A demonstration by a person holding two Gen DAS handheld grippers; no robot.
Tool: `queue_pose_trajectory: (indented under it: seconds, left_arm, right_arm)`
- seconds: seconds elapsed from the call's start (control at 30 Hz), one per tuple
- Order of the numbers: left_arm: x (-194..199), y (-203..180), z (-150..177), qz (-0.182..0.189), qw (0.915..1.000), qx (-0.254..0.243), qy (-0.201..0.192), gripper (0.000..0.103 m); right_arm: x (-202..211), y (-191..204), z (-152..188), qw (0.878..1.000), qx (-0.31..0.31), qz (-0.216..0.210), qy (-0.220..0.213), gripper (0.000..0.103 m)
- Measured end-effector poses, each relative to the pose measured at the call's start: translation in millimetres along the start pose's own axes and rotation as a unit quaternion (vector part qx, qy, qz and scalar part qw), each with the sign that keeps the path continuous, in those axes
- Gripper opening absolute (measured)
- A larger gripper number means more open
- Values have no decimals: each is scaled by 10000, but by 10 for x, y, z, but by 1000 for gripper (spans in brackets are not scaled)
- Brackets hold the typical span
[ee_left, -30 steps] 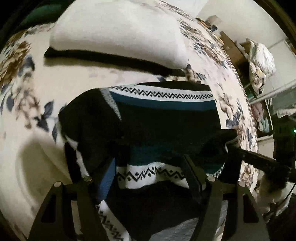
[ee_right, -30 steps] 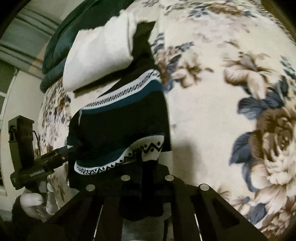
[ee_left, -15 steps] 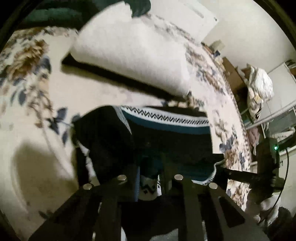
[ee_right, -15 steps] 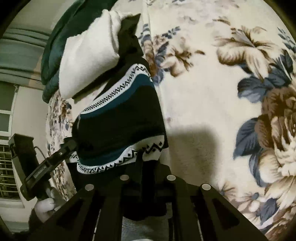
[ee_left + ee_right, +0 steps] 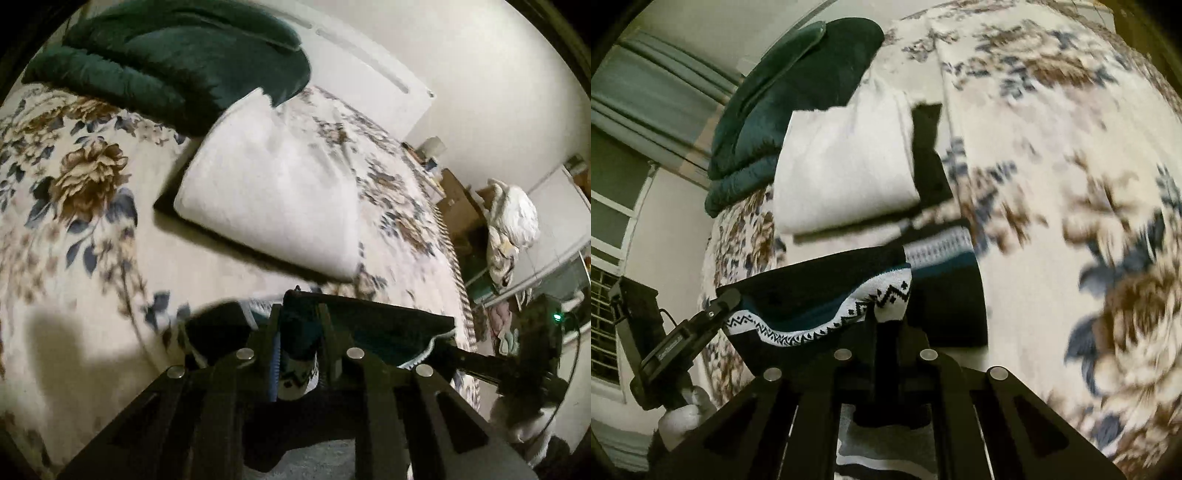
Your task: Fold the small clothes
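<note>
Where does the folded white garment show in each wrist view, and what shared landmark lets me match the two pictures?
Left wrist: folded white garment sits centre, above the left tool.
Right wrist: it sits upper left of centre, above the patterned sweater.
Shared landmark: the dark green cushion just behind it on the floral bedspread.

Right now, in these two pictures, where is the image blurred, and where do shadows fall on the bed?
Left wrist view: the floral blanket and the white folded garment are softly smeared; a broad shadow lies at lower left. Right wrist view: the blanket flowers at right are strongly motion-blurred, while the patterned sweater looks sharper. Both views bend straight lines and darken at the corners.
</note>
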State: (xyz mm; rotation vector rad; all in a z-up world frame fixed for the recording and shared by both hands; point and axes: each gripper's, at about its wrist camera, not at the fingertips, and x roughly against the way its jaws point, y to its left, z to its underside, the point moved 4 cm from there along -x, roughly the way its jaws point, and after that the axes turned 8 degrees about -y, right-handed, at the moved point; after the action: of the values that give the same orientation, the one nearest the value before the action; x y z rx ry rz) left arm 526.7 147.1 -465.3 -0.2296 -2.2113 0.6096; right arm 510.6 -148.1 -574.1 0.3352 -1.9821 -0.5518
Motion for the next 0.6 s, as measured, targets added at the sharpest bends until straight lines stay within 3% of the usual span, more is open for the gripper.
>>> queue_pose_trajectory:
  seconds: [0.1, 0.23, 0.3, 0.33, 0.37, 0.4, 0.43, 0.53, 0.6]
  left_arm:
    - [-427, 253, -132, -84, 9994, 151, 314, 15]
    - [-955, 590, -91, -283, 9910, 571, 1174, 19]
    - [-891, 621, -75, -311, 9910, 577, 1169, 31]
    - [-811, 626, -65, -239, 9918, 599, 1101, 37]
    - [-701, 630, -49, -178, 9928, 645, 995, 51]
    - [-605, 637, -24, -173, 9937, 673, 884, 63]
    - [-497, 639, 10, -141, 9947, 706, 739, 65]
    - [-512, 597, 134, -87, 9948, 568, 838, 65]
    - [-659, 550, 174, -126, 9943, 382, 992, 65]
  right_arm:
    - [-342, 62, -277, 9995, 121, 300, 29, 7]
    - [-968, -124, -389, 9932, -15, 826, 814, 8]
    - [-1039, -219, -385, 9888, 11, 1129, 977, 15]
    - [-979, -250, -398, 9880, 56, 1283, 857, 18]
    - [-908, -260, -405, 9882, 90, 1343, 728, 26]
    - [-841, -268, -399, 9887, 85, 1361, 627, 36]
    - [-759, -274, -381, 9904, -3, 1289, 506, 38]
    - [-763, -216, -281, 9956, -156, 687, 619, 39]
    - [-899, -122, -240, 9954, -3, 522, 805, 39]
